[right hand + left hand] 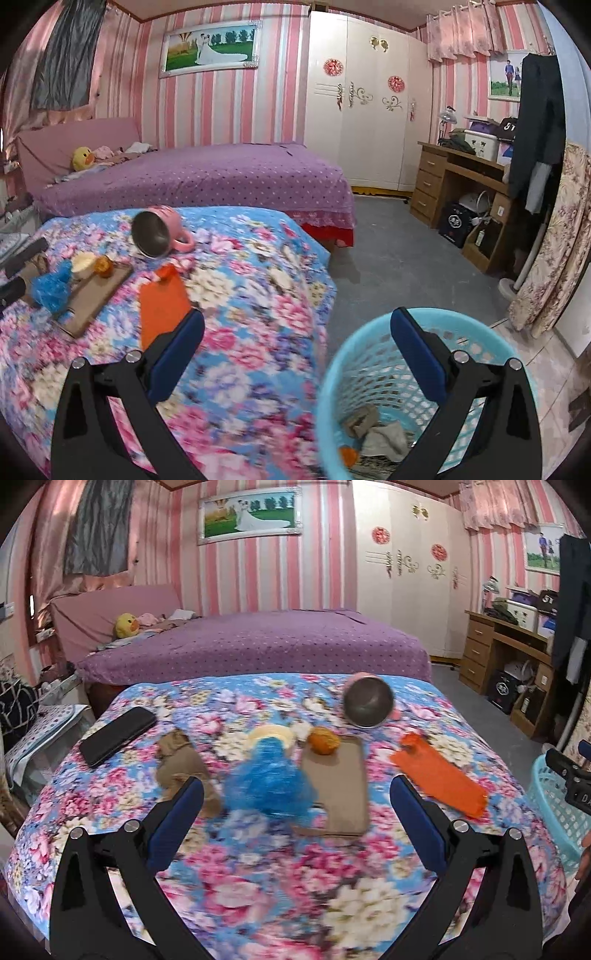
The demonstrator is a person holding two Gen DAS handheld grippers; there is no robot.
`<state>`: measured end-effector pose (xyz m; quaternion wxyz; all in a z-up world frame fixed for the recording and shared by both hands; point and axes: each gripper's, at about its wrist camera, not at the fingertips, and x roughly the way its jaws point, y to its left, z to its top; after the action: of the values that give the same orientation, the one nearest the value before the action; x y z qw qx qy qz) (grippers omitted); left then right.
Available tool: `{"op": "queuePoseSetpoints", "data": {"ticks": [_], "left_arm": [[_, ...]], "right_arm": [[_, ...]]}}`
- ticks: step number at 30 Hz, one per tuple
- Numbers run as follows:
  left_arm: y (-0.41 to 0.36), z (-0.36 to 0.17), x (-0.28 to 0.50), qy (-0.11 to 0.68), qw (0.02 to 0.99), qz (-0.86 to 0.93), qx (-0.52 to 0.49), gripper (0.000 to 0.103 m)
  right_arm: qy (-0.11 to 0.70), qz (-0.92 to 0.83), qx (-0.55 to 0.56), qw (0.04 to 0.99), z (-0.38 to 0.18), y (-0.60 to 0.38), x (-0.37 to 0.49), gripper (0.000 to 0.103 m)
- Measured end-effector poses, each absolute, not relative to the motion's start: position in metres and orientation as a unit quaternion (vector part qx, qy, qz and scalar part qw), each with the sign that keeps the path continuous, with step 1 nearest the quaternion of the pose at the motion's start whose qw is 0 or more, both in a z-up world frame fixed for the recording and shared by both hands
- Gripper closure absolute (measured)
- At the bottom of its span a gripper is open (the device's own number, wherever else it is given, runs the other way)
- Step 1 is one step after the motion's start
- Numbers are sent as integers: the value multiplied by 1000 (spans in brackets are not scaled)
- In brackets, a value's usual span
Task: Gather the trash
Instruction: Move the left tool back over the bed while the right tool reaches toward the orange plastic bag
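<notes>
A crumpled blue plastic bag point(271, 784) lies on the floral-covered table point(258, 867), with a crumpled brown paper point(181, 764) to its left. My left gripper point(295, 797) is open and empty, just short of the blue bag. An orange fruit point(324, 740) sits on a brown board point(336, 786). An orange packet point(439, 775) lies to the right. My right gripper point(295, 328) is open and empty above the rim of the light-blue trash basket point(354, 354), which holds crumpled paper and an orange scrap. The blue bag point(50, 288) shows at far left in the right wrist view.
A black phone point(118, 734) lies at the table's left. A pink mug point(369, 701) lies on its side at the back. A round cream object point(271, 734) sits behind the blue bag. A purple bed point(258, 646) stands behind the table, a wooden desk point(461, 184) at the right.
</notes>
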<state>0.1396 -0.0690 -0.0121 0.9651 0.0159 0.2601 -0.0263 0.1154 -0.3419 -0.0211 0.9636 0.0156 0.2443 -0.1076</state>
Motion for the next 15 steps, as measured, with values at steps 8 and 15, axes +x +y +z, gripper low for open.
{"op": "queuePoseSetpoints", "data": {"ticks": [8, 15], "left_arm": [[-30, -17, 143, 256, 967, -3, 16, 5], [0, -22, 149, 270, 963, 19, -5, 5]], "right_arm": [[233, -80, 18, 969, -17, -306, 124, 5], [232, -69, 10, 970, -18, -286, 131, 5]]}}
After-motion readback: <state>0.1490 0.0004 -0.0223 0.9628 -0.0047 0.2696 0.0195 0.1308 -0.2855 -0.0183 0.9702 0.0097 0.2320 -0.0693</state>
